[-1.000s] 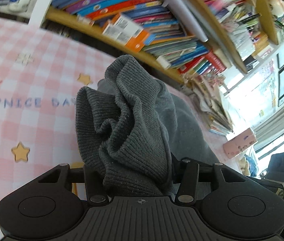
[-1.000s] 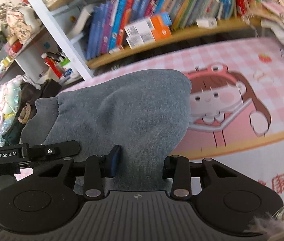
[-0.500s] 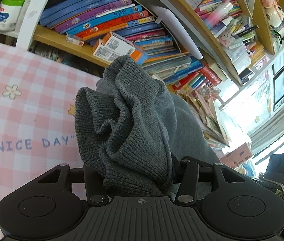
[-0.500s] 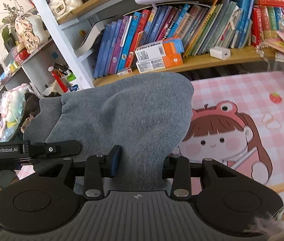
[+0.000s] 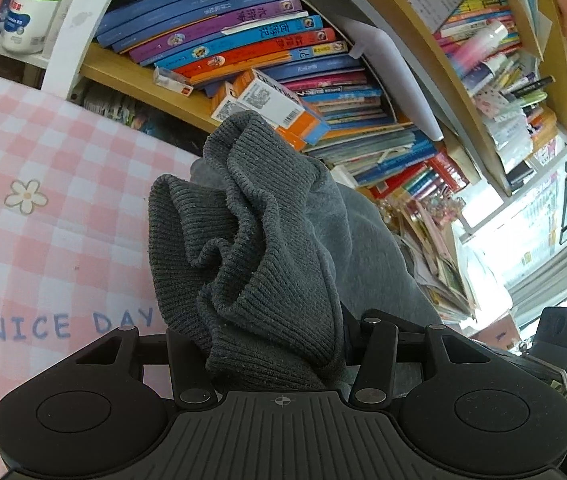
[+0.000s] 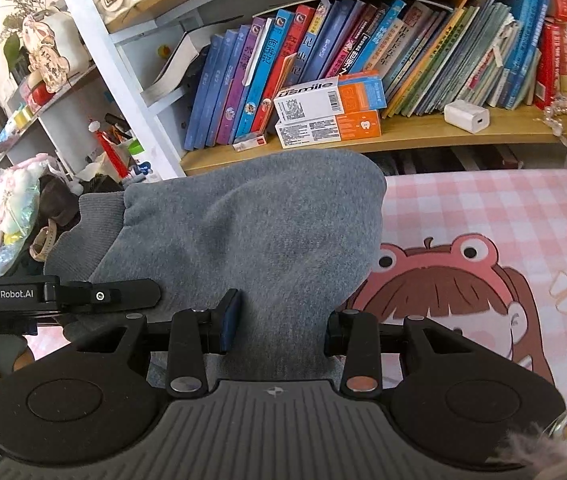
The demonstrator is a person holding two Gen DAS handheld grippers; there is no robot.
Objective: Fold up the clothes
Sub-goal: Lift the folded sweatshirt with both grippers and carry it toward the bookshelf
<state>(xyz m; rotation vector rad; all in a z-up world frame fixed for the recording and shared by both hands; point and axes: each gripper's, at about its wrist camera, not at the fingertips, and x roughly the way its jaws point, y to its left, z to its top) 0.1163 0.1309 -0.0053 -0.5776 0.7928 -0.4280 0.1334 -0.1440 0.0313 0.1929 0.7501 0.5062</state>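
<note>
A grey fleece garment (image 6: 251, 240) with a dark ribbed cuff (image 5: 251, 240) is held up above a pink checked table mat (image 5: 43, 220). My left gripper (image 5: 267, 344) is shut on the bunched ribbed cuff, which hides its fingertips. My right gripper (image 6: 279, 328) is shut on the smooth grey cloth, which drapes forward and to the left over the jaws. The left gripper's body (image 6: 59, 296) shows at the left edge of the right wrist view, close beside the cloth.
A wooden shelf full of books (image 6: 363, 60) stands just behind the mat, with orange and white boxes (image 6: 327, 112) and a white charger (image 6: 465, 116) on it. A white shelf post (image 6: 123, 72) and clutter are at left. The mat shows a cartoon girl (image 6: 463, 292).
Both grippers have risen and tilted up with the garment. The bookshelf now fills more of both views and less of the mat shows. Both grips are unchanged.
</note>
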